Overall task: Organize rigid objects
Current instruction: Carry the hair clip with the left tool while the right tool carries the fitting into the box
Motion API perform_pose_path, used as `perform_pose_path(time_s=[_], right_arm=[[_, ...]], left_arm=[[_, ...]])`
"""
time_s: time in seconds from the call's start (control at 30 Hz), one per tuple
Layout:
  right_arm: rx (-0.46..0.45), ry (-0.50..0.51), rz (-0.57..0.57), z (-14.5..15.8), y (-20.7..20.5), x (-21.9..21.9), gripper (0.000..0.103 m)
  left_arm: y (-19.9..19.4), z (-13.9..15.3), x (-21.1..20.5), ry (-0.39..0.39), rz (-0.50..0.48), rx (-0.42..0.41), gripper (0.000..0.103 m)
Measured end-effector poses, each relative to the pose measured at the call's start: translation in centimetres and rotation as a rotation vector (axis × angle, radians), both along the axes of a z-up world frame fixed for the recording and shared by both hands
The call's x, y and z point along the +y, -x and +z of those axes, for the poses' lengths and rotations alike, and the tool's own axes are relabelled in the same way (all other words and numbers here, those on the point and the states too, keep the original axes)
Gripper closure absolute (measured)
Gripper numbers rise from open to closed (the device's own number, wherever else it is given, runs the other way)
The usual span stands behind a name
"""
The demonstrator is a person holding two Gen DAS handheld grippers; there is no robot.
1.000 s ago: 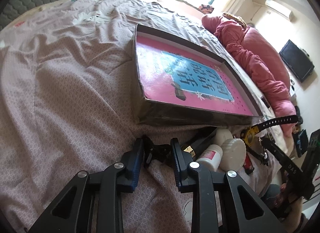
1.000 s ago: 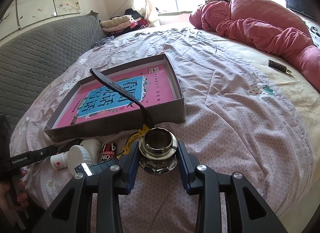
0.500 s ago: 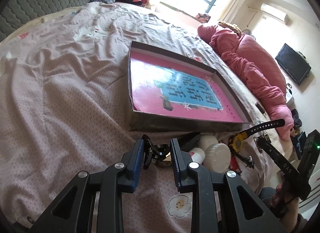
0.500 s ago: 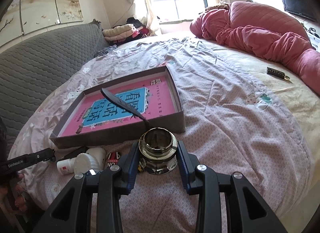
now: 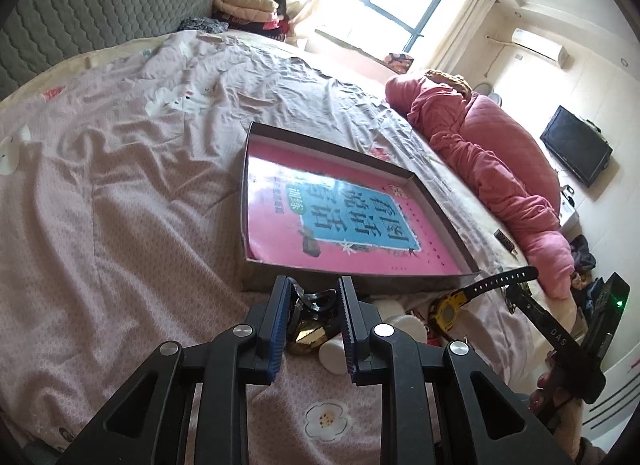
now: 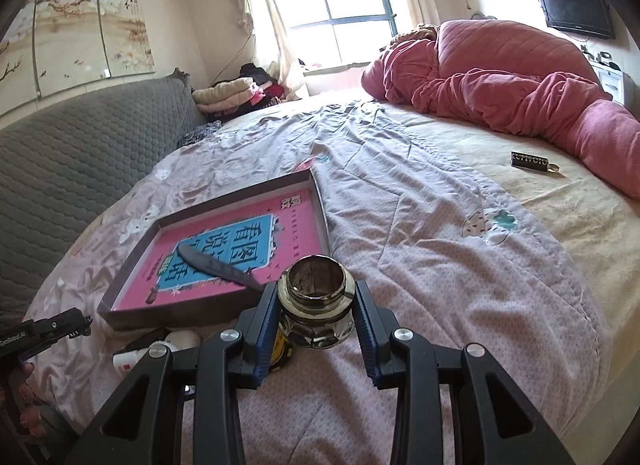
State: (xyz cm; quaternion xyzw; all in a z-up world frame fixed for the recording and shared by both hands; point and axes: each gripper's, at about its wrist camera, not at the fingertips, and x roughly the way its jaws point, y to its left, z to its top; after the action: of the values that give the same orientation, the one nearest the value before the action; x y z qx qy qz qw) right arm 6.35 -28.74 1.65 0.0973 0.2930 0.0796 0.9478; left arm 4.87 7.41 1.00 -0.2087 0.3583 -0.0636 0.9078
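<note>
Left wrist view:
- One left gripper [image 5: 313, 325], blue ridged pads closed narrowly on one black clip-like piece [image 5: 316, 300] with a glossy gold faceted body [image 5: 307, 336] beneath it, held just short of the box's near wall.
- One shallow grey cardboard box [image 5: 256, 269] on the wrinkled pink bedspread [image 5: 120, 193], lined by one glossy pink book cover [image 5: 336, 209] with a blue panel of large characters.
- Two white plastic bottles [image 5: 400, 323] lying on their sides just beside the right finger, smooth and rounded.
- One yellow-and-black watch [image 5: 446, 311] near the box's corner, its black strap [image 5: 502, 279] arching upward.
- One right gripper at the right edge, seen from outside; opening cannot be told here.

Right wrist view:
- One right gripper [image 6: 316, 325], pads clamped on one short metal jar [image 6: 317, 311]: round open mouth, shiny flared rim, faceted chrome base, raised just above the bedspread in front of the box.
- One dark strap [image 6: 218, 265] slanting over the box and book.
- One white bottle with red label [image 6: 132, 357] at lower left, near the box's front wall.
- One small dark rectangular tag [image 6: 530, 161] far off on the cream sheet.
- One pink quilted duvet [image 6: 500, 77], bunched at the far side.
</note>
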Motion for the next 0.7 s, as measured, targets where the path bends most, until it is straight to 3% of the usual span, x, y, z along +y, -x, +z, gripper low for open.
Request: perform_pose_path(time_s=[0.4,0.7], right_arm=[[-0.061,-0.033,-0.036,0.7,-2.6,-1.7,0.066],[-0.092,-0.005,0.031,1.1,-5.4,-1.1,0.066]], left_arm=[[-3.4,0.6,0.3,0.0,0.032,-0.026,0.081],[-7.1,-0.3,0.4,-0.043,0.065,0.001,0.086]])
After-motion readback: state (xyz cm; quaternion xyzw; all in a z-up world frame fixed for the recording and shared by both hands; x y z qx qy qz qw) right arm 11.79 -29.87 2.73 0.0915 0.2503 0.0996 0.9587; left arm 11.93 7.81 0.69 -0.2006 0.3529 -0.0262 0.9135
